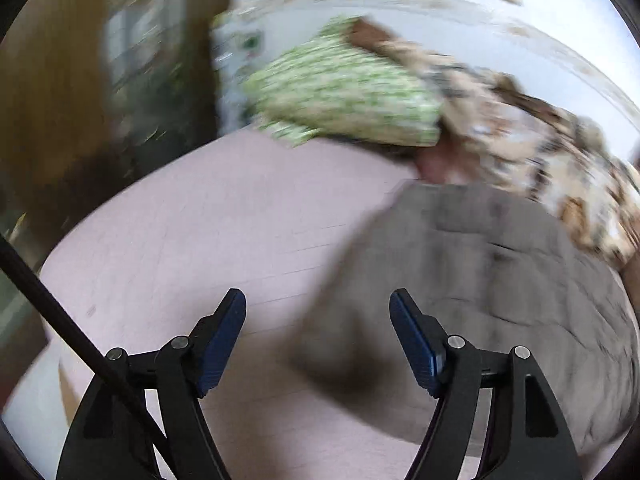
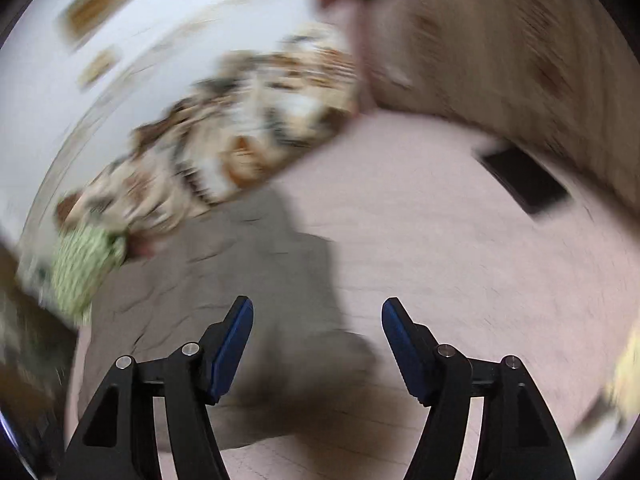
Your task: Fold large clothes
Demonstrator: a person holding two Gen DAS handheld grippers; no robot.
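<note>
Left wrist view: left gripper (image 1: pixel 318 300) and right gripper (image 2: pixel 318 308) gape wide, empty, near the gray garment (image 1: pixel 480 272), probably released after a fold.

We see open pale pink bed sheet (image 1: pixel 192 232) to the left of the crumpled grey-brown garment (image 1: pixel 480 280), and a wider bare stretch to its right in the right wrist view, broken only by a flat black rectangular object (image 2: pixel 526 180) lying near the beige wooden board (image 2: pixel 500 52). Along the far edge, a green-and-white patterned pillow (image 1: pixel 344 96) and a brown-and-cream patterned blanket heap (image 1: pixel 540 152) block the way, with the white wall (image 1: pixel 400 8) behind them
</note>
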